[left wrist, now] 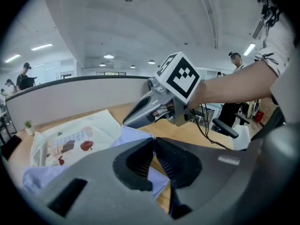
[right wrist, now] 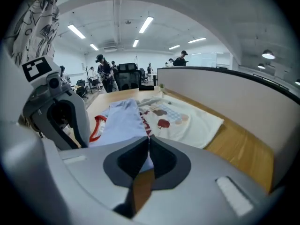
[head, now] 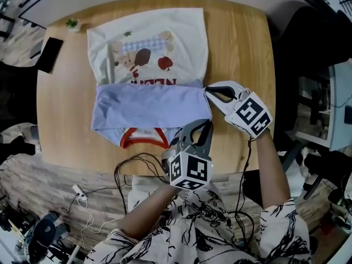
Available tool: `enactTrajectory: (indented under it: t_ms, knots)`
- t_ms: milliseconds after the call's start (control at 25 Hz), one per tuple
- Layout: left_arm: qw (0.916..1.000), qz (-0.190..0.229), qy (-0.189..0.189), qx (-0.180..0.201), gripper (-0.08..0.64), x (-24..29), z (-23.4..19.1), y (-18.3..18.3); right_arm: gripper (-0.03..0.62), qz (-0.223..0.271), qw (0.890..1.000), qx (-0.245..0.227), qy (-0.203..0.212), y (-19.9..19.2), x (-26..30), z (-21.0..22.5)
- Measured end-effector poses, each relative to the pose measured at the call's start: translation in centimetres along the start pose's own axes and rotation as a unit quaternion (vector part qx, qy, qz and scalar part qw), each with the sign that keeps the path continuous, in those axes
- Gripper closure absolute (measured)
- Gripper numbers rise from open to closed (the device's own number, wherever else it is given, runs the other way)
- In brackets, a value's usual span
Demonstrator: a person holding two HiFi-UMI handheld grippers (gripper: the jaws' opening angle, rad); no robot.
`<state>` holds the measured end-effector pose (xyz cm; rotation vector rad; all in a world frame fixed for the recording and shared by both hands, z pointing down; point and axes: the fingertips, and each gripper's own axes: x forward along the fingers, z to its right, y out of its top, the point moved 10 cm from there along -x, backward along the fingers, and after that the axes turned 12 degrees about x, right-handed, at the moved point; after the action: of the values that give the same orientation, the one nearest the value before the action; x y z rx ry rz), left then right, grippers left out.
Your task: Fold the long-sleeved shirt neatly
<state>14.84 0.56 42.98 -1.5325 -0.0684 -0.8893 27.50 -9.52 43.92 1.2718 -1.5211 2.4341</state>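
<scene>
Long-sleeved shirt (head: 165,32) lies flat on the desk (head: 242,48), printed cream front up, hem at the far side, red collar (head: 144,143) at the near edge. The blue sleeve (head: 148,106) lies as a wide band across the chest, covering the lower part of the print. Left hand-held gripper (head: 207,124) has its tips at the near right corner of that band. Right hand-held gripper (head: 208,91) has its tips at the far right corner. Each gripper's own view shows jaws pressed together with blue cloth running up to the tips; I read this as a thin pinch on the sleeve's end, though the cloth is too thin to be certain. Step in hand, as I judge it: laying the sleeve across the body, roughly the middle of the fold. The band looks fairly smooth, and its right end sits about level with the shirt's side edge. Next move calls for setting that end down flat, letting go without dragging it, then taking the collar edge or the hem to fold the body over. Risk: a snagged release would pull the band askew.
</scene>
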Motion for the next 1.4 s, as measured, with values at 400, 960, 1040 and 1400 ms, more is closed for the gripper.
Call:
enactTrajectory:
  t_ms: [400, 960, 1040, 1400]
  knots:
    - [0.9989, -0.032, -0.014, -0.031, 0.529, 4.5, 1.8, -3.0, 0.563, -0.058, 0.998, 0.022, -0.015, -5.8, 2.2, 2.1]
    - [0.999, -0.025, -0.004, -0.035, 0.348, 0.2, 0.7, -4.4, 0.425, -0.094, 0.994, 0.047, -0.015, -7.5, -0.3, 1.2]
    - [0.9988, -0.023, 0.018, -0.04, 0.344, -1.9, -0.8, -5.1, 0.409, -0.069, 0.995, 0.07, -0.029, -7.4, -0.6, 0.3]
    - [0.9881, -0.059, 0.135, -0.043, 0.337, -16.0, -10.9, -11.5, 0.362, 0.032, 0.967, 0.238, -0.081, -8.9, -2.0, -7.1]
